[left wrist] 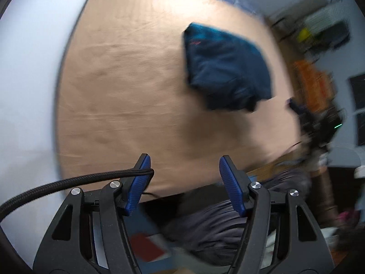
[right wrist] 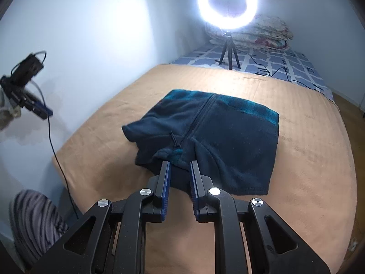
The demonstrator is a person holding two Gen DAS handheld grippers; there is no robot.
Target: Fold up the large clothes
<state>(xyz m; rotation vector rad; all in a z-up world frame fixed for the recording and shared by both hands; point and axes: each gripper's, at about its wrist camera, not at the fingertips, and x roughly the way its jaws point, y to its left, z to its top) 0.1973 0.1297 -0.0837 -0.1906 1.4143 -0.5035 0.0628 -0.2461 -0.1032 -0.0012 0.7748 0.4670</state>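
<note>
A dark navy fleece jacket (right wrist: 209, 137) with a teal band and a centre zipper lies folded into a compact rectangle on the tan blanket (right wrist: 308, 171). It also shows in the left wrist view (left wrist: 225, 68), far right of centre. My right gripper (right wrist: 180, 163) hovers at the jacket's near edge, by the collar, jaws a little apart and holding nothing. My left gripper (left wrist: 183, 159) is wide open and empty, raised over the blanket's near edge, well away from the jacket. The right gripper shows blurred in the left wrist view (left wrist: 305, 118); the left gripper shows in the right wrist view (right wrist: 29, 105).
A lit ring light on a tripod (right wrist: 228, 22) stands on the blue checked sheet (right wrist: 285, 64) beyond the blanket, with folded quilts (right wrist: 257, 34) behind. A white wall (right wrist: 79, 34) runs along the left. A cable (right wrist: 61, 164) hangs from the left gripper. Striped trousers (right wrist: 34, 221) show at lower left.
</note>
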